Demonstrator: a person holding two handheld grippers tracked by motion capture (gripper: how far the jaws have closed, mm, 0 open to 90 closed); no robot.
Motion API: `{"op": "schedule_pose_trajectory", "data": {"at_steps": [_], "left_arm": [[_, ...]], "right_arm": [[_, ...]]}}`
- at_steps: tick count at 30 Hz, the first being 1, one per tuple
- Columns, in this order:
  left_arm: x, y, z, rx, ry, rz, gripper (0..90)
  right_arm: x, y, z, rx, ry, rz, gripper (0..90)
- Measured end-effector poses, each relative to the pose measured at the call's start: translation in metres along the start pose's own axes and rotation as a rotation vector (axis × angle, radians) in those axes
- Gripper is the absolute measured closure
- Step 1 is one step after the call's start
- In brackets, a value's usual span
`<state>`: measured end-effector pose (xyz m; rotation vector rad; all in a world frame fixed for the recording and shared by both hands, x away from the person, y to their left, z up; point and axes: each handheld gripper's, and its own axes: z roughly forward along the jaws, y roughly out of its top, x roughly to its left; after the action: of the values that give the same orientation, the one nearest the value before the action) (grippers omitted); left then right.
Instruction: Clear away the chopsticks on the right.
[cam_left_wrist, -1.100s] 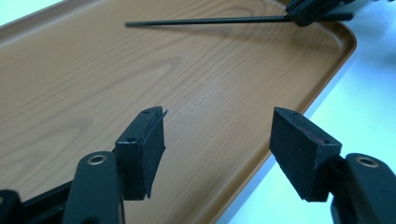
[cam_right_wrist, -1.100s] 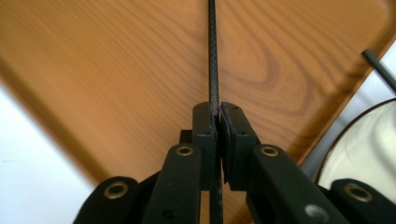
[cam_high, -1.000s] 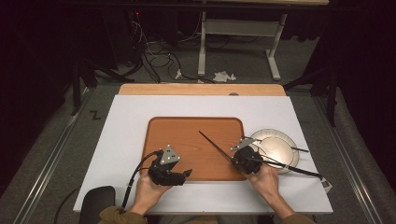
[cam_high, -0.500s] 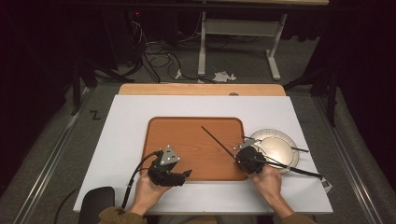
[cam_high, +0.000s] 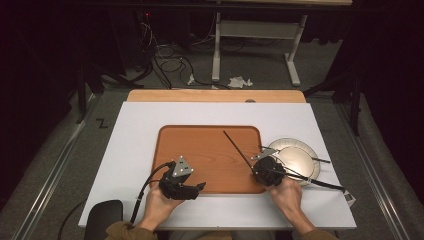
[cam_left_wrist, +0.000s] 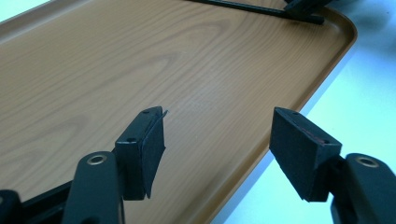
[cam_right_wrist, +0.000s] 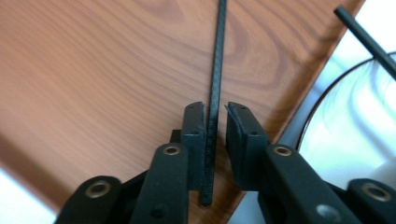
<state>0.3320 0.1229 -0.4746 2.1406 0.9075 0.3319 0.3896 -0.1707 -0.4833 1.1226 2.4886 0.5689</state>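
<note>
So compared to a second ago, not a lot has moved. The thin black chopstick (cam_high: 237, 148) has swung a touch: its far tip pointed a bit more toward the tray's middle before, now it sits slightly further right and up. The right gripper (cam_high: 264, 171) has edged a hair to the right along the tray's near right corner. The left gripper (cam_high: 192, 189) looks the same as before, parked at the near edge of the brown wood-grain tray (cam_high: 200, 150).

In the right gripper view the jaws are nearly pressed together with the chopstick (cam_right_wrist: 215, 93) between them, flush against one pad, with a sliver of gap on the other side. The stick runs out over the tray (cam_right_wrist: 93, 70), and its short end pokes out behind the jaws. In the left gripper view the jaws are spread wide with nothing between them, hovering over the tray's edge (cam_left_wrist: 280, 116).

Just right of the tray is a round white plate (cam_high: 300, 150) with a second black chopstick (cam_high: 312, 159) lying across it.

The desk (cam_high: 135, 140) has a white top with a light wooden strip along the far edge. Beyond it the room is dark: grey floor, tangled cables (cam_high: 165, 65), a white metal frame (cam_high: 255, 45) and some crumpled paper (cam_high: 240, 81).
</note>
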Motion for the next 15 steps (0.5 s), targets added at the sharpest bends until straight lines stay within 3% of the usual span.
{"op": "schedule_pose_trajectory", "data": {"at_steps": [6, 12, 15], "left_arm": [[0.0, 0.0, 0.001, 0.002, -0.001, -0.003, 35.5], [0.001, 0.0, -0.001, -0.005, 0.006, -0.011, 35.4], [0.001, 0.0, -0.001, -0.009, 0.01, -0.012, 35.4]], "right_arm": [[-0.008, -0.002, -0.033, -0.119, 0.053, 0.006, 64.9], [-0.028, -0.009, -0.063, -0.186, 0.078, 0.0, 64.7], [-0.04, -0.011, -0.07, -0.201, 0.091, 0.003, 65.8]]}}
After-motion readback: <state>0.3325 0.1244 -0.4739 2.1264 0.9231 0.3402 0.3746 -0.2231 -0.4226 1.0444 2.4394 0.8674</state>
